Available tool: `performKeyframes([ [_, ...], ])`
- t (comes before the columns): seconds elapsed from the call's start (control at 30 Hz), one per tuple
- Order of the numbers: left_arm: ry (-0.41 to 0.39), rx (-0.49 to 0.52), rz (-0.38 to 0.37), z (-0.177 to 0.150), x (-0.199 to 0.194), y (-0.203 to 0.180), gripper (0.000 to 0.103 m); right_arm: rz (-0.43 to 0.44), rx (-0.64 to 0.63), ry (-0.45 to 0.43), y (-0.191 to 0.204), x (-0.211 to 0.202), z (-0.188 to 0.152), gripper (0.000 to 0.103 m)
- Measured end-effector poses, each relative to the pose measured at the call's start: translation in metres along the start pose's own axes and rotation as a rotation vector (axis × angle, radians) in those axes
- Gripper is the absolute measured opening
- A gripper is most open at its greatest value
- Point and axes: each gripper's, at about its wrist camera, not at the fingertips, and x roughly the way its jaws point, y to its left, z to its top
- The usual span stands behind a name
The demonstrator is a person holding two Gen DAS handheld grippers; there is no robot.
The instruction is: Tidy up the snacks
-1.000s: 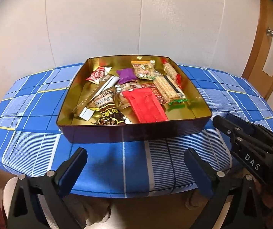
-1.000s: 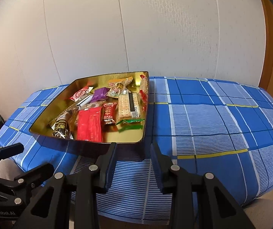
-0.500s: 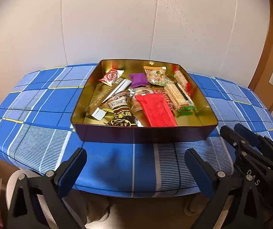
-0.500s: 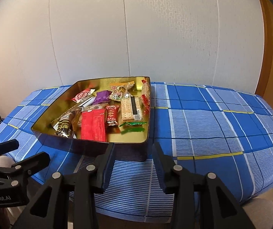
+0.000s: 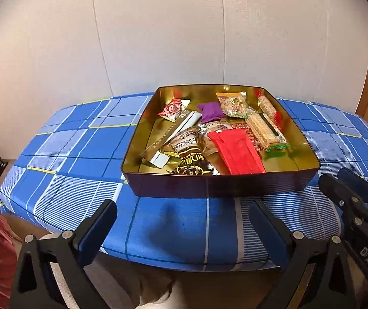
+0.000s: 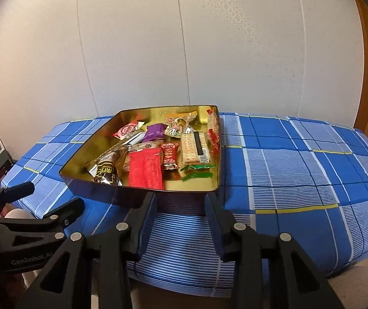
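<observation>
Blue plaid tabletop (image 5: 86, 154) w/ gold tin (image 5: 299, 154) of snacks. Left gripper (image 5: 184, 221) near tin's front wall, spread wide, empty. Right gripper (image 6: 180, 211) likewise, narrow gap, holding nothing.

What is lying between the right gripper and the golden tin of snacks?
Only bare blue checked tablecloth separates the right gripper, jaws open and empty, from the tin, as the right wrist view shows.

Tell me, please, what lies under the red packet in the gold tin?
The red packet overlaps a brown-wrapped snack and a small red patterned packet inside the gold tin. Anything directly beneath it, snack or tin floor, is covered.
</observation>
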Motion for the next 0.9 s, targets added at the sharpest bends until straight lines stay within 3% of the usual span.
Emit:
performKeyframes([
  [0.9, 0.032, -0.032, 0.010, -0.0021, -0.0001, -0.0002, 0.103, 0.012, 0.024, 0.015, -0.0042, 0.0049, -0.0059, 0.040],
])
